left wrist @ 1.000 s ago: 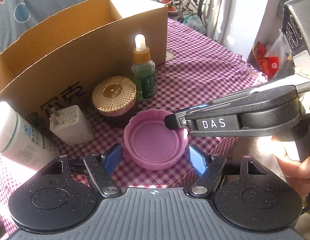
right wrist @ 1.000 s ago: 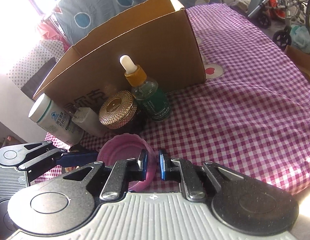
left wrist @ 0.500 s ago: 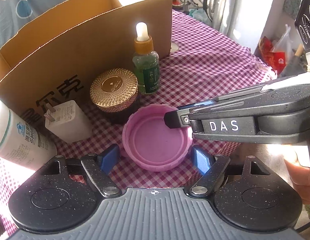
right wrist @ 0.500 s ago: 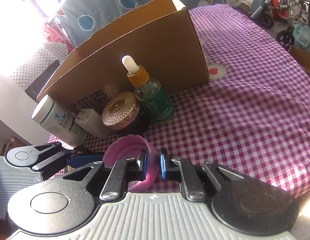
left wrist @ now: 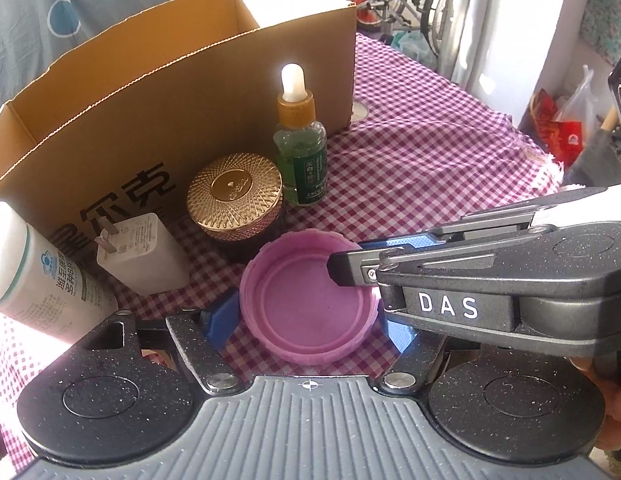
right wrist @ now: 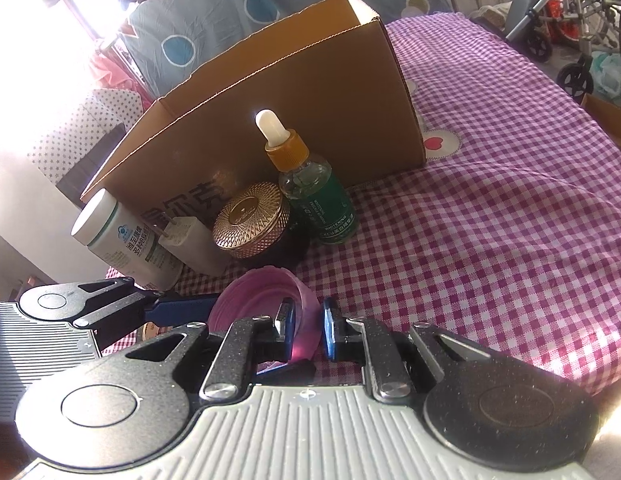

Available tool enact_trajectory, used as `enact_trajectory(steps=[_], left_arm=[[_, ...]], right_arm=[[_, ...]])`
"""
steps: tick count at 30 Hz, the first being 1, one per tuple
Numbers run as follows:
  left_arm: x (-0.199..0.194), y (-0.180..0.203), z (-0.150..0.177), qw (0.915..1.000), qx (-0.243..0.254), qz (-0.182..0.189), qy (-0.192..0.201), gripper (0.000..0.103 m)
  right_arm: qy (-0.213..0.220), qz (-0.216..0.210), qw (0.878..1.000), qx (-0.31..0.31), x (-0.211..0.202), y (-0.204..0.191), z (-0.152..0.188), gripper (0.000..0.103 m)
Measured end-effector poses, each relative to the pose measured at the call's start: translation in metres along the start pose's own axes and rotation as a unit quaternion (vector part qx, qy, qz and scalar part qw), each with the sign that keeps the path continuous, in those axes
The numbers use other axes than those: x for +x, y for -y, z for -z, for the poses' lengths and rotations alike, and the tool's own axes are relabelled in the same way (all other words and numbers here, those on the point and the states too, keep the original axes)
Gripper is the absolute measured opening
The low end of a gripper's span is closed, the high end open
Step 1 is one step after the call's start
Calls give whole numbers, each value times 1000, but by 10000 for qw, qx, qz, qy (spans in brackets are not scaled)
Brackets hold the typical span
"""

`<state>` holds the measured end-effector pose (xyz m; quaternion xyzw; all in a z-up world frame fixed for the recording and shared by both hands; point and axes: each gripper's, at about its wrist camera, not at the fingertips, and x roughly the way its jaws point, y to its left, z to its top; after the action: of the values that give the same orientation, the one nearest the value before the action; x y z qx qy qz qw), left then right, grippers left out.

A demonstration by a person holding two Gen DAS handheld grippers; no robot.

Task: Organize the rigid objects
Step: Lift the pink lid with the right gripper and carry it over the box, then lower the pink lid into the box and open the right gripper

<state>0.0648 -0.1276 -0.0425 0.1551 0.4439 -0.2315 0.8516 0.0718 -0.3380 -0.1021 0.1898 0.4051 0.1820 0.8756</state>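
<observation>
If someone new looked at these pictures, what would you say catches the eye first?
Most striking is the pink lid lying open side up on the checked cloth, its rim pinched by the right tongs while the left tongs stand open on either side of it. Behind it, a white bottle, a white charger, a gold-lidded jar and a green dropper bottle line up before the cardboard box.

Matt pink plastic lid (left wrist: 308, 300), corrugated cardboard box (left wrist: 150, 112), checked cloth (left wrist: 422, 176)
</observation>
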Motion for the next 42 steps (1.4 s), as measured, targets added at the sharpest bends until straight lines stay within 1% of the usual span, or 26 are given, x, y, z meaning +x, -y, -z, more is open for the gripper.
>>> enact_trajectory(steps=[5, 9, 15, 20, 21, 24, 29, 31, 33, 35, 36, 39, 42], left_arm=[[-5, 0, 0, 10000, -10, -1, 44, 73], [-16, 2, 1, 9998, -9, -42, 191, 73], [-37, 2, 2, 9987, 5, -151, 491, 73], [-67, -1, 0, 9954, -14, -321, 907, 73], [-72, -3, -1, 9943, -9, -364, 1000, 73], [-98, -10, -11, 9883, 18, -648, 1384, 73], [-125, -33, -36, 9772, -51, -1035, 1855, 74], [-129, -45, -49, 9741, -46, -1175, 1929, 74], [-128, -57, -62, 9742, -95, -1199, 1909, 74], [-121, -77, -78, 9783, -243, -1113, 1730, 74], [-115, -86, -84, 9807, -303, -1064, 1613, 74], [-92, -113, -99, 9889, -521, -841, 1107, 74], [-65, -138, -109, 9943, -777, -519, 505, 73]], right_arm=[[38, -61, 9999, 75, -6, -2, 2, 16], [145, -68, 9999, 22, -16, -8, 2, 16], [347, -110, 9993, -104, -32, -22, 0, 15], [632, -175, 9973, -330, -51, -43, -10, 15], [737, -208, 9962, -407, -57, -50, -14, 15], [989, -349, 9925, -626, -69, -69, -29, 15], [1360, -674, 9832, -1011, -77, -103, -72, 16], [1383, -745, 9805, -1179, -73, -114, -91, 15], [1264, -825, 9806, -1255, -63, -121, -115, 15], [1025, -891, 9826, -1263, -47, -125, -137, 16], [836, -920, 9843, -1256, -34, -127, -150, 16], [208, -935, 9891, -1116, 3, -125, -179, 16], [-413, -896, 9907, -939, 42, -118, -196, 16]])
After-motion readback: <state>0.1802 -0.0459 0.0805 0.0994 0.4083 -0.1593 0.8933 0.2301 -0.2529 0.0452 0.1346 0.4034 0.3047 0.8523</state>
